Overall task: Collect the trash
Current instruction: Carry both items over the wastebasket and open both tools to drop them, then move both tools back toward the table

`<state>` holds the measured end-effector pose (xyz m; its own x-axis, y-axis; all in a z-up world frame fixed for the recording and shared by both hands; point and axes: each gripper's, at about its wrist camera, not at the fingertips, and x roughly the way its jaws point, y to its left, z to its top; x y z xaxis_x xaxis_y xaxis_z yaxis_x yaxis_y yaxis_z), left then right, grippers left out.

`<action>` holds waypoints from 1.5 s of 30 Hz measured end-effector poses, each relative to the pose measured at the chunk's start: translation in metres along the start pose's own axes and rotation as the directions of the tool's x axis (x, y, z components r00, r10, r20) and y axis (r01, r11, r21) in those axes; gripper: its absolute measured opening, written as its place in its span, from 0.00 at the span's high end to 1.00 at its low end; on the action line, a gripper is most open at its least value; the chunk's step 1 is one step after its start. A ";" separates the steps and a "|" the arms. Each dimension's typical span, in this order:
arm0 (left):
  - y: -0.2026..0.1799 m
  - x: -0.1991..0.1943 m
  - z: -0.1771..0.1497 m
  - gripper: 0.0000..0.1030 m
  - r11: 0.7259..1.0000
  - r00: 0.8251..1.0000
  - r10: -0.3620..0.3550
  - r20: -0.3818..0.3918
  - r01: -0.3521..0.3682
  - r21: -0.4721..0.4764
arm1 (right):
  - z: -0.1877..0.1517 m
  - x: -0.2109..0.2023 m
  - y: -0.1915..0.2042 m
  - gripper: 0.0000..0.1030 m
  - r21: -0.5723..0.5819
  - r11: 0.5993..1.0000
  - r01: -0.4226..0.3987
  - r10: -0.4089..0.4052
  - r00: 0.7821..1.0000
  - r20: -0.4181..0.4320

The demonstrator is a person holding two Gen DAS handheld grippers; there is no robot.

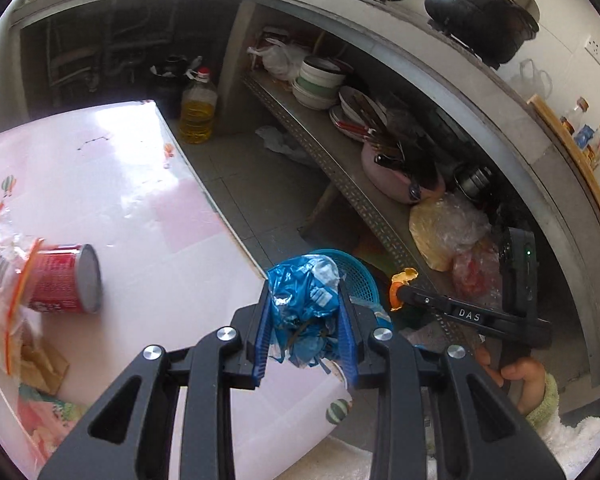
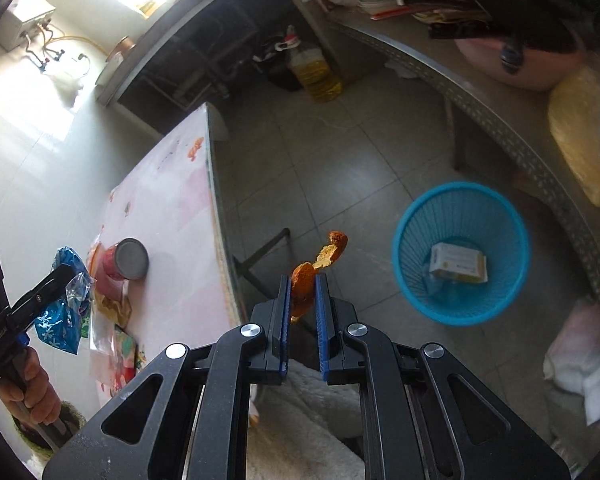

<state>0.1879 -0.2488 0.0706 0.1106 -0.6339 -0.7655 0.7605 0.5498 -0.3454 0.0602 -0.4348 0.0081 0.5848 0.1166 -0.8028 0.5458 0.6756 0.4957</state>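
Note:
My left gripper (image 1: 305, 284) is shut on a crumpled blue plastic wrapper (image 1: 304, 304), held at the table's right edge in front of the blue trash basket (image 1: 360, 276). It also shows in the right wrist view (image 2: 66, 276) with the wrapper (image 2: 62, 312). My right gripper (image 2: 303, 278) is shut on an orange peel (image 2: 314, 268), held above the floor to the left of the basket (image 2: 460, 256), which holds a white carton (image 2: 458, 268). The right gripper (image 1: 400, 292) with the peel (image 1: 404, 278) shows in the left wrist view. A red can (image 1: 66, 278) lies on the table, partly in a plastic bag.
The pink table (image 1: 140, 208) carries the bag (image 1: 4, 272), brown paper (image 1: 44, 364) and other wrappers. A metal shelf (image 1: 340, 172) with bowls, a pink basin (image 1: 396, 180) and bags stands right of the basket. An oil bottle (image 1: 198, 110) stands on the tiled floor.

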 end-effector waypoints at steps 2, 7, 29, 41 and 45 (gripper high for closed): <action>-0.013 0.019 0.003 0.73 1.000 0.999 -0.011 -0.031 0.011 0.014 | -0.004 -0.002 -0.016 0.90 0.032 0.999 0.022 -0.022 1.000 0.004; -0.044 0.067 0.010 0.73 0.998 0.994 -0.021 -0.107 0.027 0.057 | -0.011 -0.006 -0.052 0.90 0.112 0.992 0.053 -0.055 0.998 0.011; -0.089 0.209 0.029 0.41 0.995 0.963 -0.103 -0.251 0.099 -0.030 | 0.013 0.038 -0.132 0.61 0.193 0.955 0.227 -0.231 0.973 0.000; -0.080 0.142 0.014 0.28 0.995 0.988 -0.099 -0.118 0.097 -0.023 | 0.000 0.021 -0.110 0.54 0.133 0.967 0.218 -0.226 0.973 0.048; -0.073 0.117 0.005 0.26 0.997 0.996 -0.069 -0.058 0.067 -0.041 | -0.001 0.013 -0.091 0.46 0.085 0.972 0.220 -0.226 0.972 0.071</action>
<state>0.1486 -0.3654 0.0084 0.0205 -0.6375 -0.7702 0.7396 0.5280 -0.4174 0.0177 -0.4940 -0.0482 0.4877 -0.0911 -0.8683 0.7096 0.6207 0.3335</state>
